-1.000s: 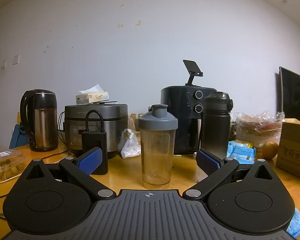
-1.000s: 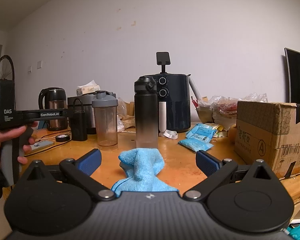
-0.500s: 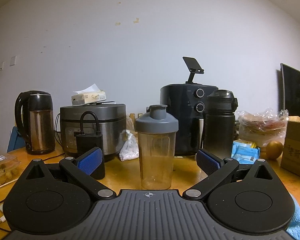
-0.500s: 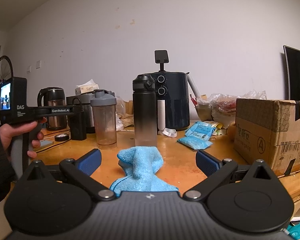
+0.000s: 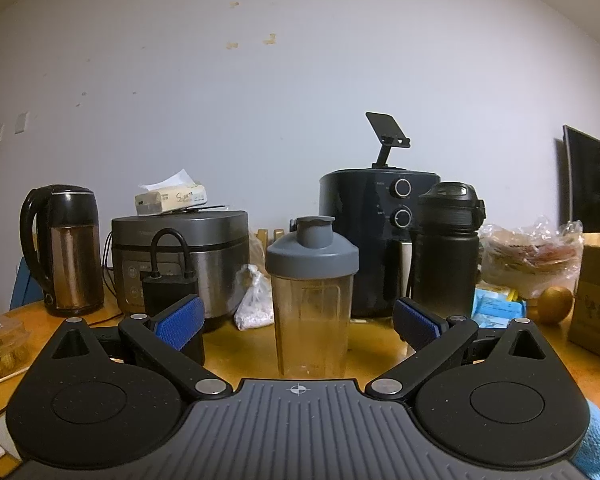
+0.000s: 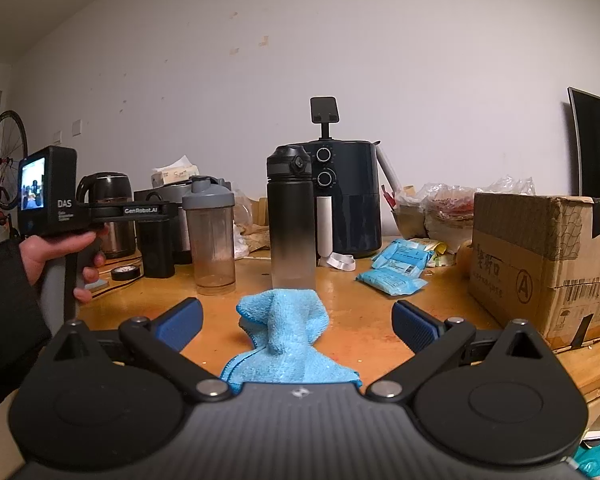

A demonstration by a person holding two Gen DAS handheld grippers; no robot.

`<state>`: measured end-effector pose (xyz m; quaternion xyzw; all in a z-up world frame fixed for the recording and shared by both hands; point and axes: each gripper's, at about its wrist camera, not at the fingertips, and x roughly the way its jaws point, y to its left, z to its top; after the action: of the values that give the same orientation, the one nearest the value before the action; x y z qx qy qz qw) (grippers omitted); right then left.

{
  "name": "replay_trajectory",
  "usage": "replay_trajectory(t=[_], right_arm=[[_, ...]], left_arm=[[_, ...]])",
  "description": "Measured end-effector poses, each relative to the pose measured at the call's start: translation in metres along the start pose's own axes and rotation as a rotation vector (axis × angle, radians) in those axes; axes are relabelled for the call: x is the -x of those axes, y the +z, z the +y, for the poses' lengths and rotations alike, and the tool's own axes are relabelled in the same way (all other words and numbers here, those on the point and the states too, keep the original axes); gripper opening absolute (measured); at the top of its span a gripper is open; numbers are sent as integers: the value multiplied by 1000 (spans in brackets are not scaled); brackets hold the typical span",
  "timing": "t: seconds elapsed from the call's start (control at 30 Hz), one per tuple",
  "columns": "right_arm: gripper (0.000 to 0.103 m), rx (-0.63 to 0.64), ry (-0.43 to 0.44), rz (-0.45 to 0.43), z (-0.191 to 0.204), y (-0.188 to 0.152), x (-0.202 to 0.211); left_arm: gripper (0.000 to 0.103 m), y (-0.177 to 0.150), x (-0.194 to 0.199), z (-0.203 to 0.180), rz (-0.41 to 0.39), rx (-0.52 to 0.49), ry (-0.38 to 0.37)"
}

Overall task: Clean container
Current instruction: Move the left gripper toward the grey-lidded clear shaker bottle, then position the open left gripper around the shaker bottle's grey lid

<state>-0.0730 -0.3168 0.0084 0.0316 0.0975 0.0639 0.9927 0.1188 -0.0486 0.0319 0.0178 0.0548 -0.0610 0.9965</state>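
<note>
A clear shaker bottle (image 5: 311, 300) with a grey lid stands upright on the wooden table, straight ahead of my left gripper (image 5: 298, 322), which is open with the bottle a little beyond its blue pads. The same shaker bottle (image 6: 211, 236) shows left of centre in the right wrist view. A black bottle (image 6: 292, 216) fading to clear at the base stands beside it. A crumpled blue cloth (image 6: 288, 332) lies on the table between the fingers of my right gripper (image 6: 296, 322), which is open. A hand (image 6: 64, 256) holds the left gripper's handle at the left.
Behind the bottles stand a black air fryer (image 5: 376, 236), a rice cooker (image 5: 188, 256), a kettle (image 5: 64, 248) and a small black charger (image 5: 168, 292). A cardboard box (image 6: 540, 260) fills the right side. Blue packets (image 6: 400, 268) and plastic bags (image 5: 528, 252) lie at the back right.
The left gripper has shifted left and forward, so the shaker bottle now sits centred and closer. The right gripper has barely moved over the cloth.
</note>
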Motion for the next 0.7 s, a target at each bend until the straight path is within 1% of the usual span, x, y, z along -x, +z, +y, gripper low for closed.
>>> replay_trajectory(t=[0.7], right_arm=[[103,10,0,5,2,-2,0]], left_arm=[[103,7,-30,2,-16,-17,-8]])
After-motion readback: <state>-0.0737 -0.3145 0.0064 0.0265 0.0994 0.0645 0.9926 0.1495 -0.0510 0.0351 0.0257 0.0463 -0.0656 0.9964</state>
